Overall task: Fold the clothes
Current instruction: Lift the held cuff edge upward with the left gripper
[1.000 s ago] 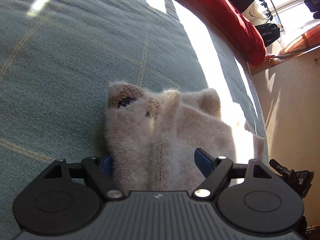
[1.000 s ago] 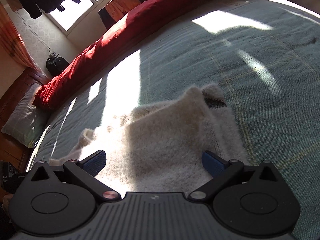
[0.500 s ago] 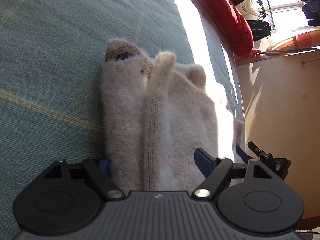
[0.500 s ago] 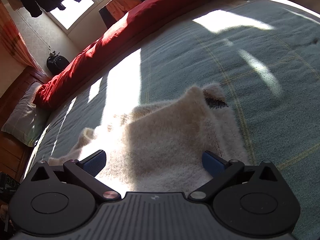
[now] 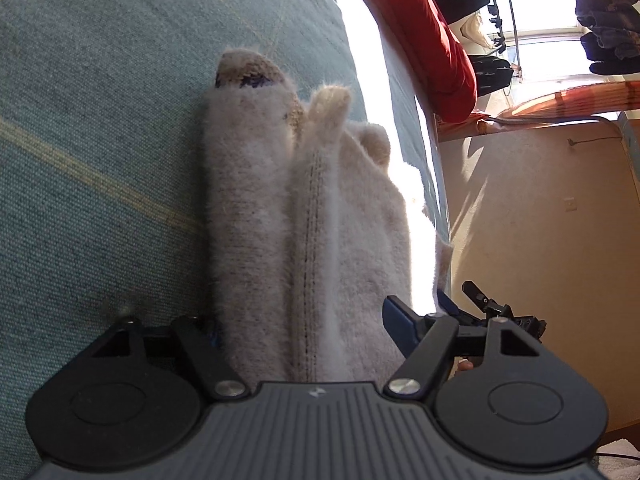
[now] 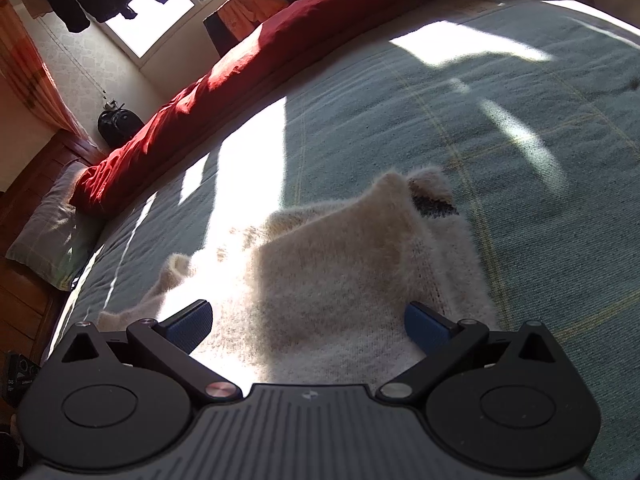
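Cream sweater [image 6: 340,264] — lies folded in layers on bed [image 6: 520,120] | left claw [image 5: 300,328], right claw [image 6: 308,324] — both spread wide, gripping nothing | further folds: cannot tell

Black hand-held gripper [image 6: 310,326]: blue fingertip pads [image 6: 426,326], silver screws.

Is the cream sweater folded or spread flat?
Folded: the cream sweater lies in stacked layers on the bed, a top flap overlapping.

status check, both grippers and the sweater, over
Left gripper open, straddling cream sweater. Right gripper open over it. Sweater partly folded on green bedspread. Nothing in the way.
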